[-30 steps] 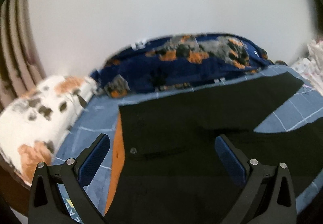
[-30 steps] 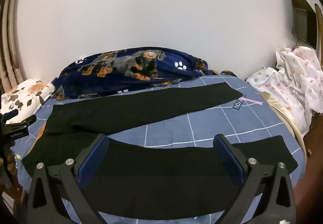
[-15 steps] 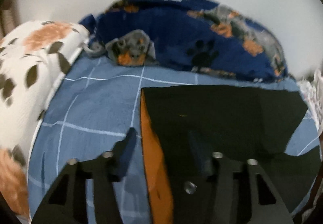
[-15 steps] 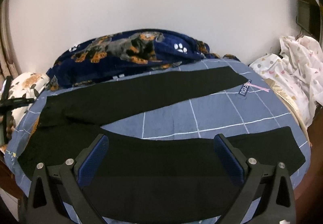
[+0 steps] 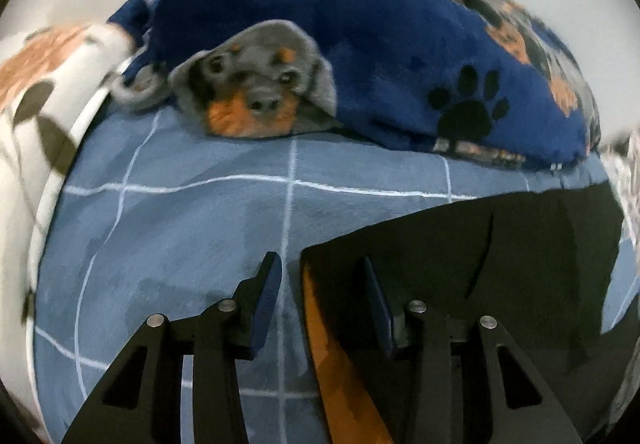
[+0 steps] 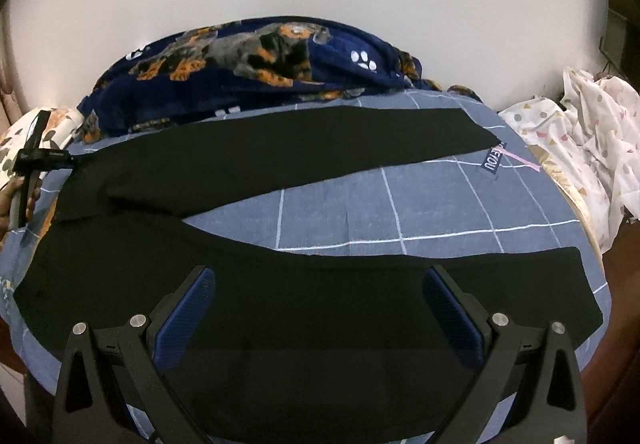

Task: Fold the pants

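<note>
Black pants (image 6: 280,160) lie flat on the blue checked bed sheet (image 6: 420,212), legs spread apart, waist at the left. In the left wrist view the waistband corner (image 5: 316,256) with its orange lining (image 5: 332,356) sits between the fingers of my left gripper (image 5: 320,284), which is partly closed around the edge with a gap still showing. The left gripper also shows in the right wrist view (image 6: 70,160) at the waist's far corner. My right gripper (image 6: 320,304) is wide open and empty, hovering over the near leg (image 6: 360,284).
A dark blue dog-print blanket (image 5: 360,44) is piled along the wall behind the pants. A white floral pillow (image 5: 36,104) lies at the left. A heap of white patterned cloth (image 6: 580,140) lies at the bed's right edge.
My left gripper has moved forward and down to the waistband's far corner and narrowed from wide open to partly closed. My right gripper stayed open, shifting only slightly.
</note>
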{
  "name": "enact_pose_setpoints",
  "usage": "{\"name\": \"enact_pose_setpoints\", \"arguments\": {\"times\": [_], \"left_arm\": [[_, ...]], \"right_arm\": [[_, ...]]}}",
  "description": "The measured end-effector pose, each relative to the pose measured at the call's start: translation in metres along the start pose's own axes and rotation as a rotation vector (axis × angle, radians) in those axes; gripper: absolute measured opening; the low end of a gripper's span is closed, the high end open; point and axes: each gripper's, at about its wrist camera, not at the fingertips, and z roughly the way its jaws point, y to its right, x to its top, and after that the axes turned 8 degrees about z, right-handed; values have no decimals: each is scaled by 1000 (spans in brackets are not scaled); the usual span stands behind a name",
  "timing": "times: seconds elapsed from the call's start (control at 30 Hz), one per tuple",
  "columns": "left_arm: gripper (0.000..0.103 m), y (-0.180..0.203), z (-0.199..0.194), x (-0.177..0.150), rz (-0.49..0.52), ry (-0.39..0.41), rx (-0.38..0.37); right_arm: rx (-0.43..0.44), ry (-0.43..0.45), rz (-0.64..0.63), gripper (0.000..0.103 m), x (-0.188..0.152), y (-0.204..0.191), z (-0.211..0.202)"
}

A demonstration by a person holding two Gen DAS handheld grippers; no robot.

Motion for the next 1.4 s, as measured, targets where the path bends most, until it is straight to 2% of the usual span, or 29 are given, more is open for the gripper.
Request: {"name": "enact_pose_setpoints", "arguments": {"times": [0.03,0.07,0.13,0.17,0.27,0.37,0.47,0.57,0.73,0.83,0.93,1.03,1.17,1.2,1.27,1.3,1.33,1.37,1.4], "left_arm": [[44,3,2,1,14,-5,5],[38,4,4,2,15,-12,4],[23,3,3,3,-26,-3,-4],[12,0,1,2,-52,5,-12],[10,-8,-10,-4,-123,49,-57],[9,3,-34,-11,-122,110,-57],[9,23,-73,-23,-104,185,-87],[9,50,-124,-41,-73,278,-99],[9,89,-193,-87,-30,366,-122],[9,104,-216,-117,-40,371,-147],[10,116,-228,-149,-60,352,-166],[10,122,-231,-174,-87,318,-190],[10,128,-228,-196,-107,285,-199],[10,128,-227,-198,-112,280,-201],[10,126,-223,-201,-128,262,-203],[10,125,-221,-203,-134,254,-196],[11,124,-220,-203,-136,250,-192],[11,124,-219,-203,-135,245,-183],[11,124,-218,-204,-129,235,-164]], "right_arm": [[-1,-5,-2,103,0,-1,2],[0,-8,-3,103,1,-2,3],[6,-11,-2,103,2,-5,5],[13,-11,0,103,3,-6,6],[32,-6,-2,103,6,-12,5],[48,13,-20,103,9,-21,1],[90,20,-23,103,16,-29,-1],[200,5,46,103,29,-32,1],[481,-109,224,103,60,-48,24],[632,-203,333,103,75,-64,45],[708,-261,403,103,85,-79,66],[730,-323,442,103,93,-91,87],[684,-404,533,103,95,-90,125],[669,-433,560,100,94,-86,137],[660,-477,630,88,88,-77,155],[672,-501,673,63,84,-72,164],[672,-512,692,26,82,-69,167],[662,-512,699,13,79,-66,166],[661,-499,695,10,78,-63,163]]}}
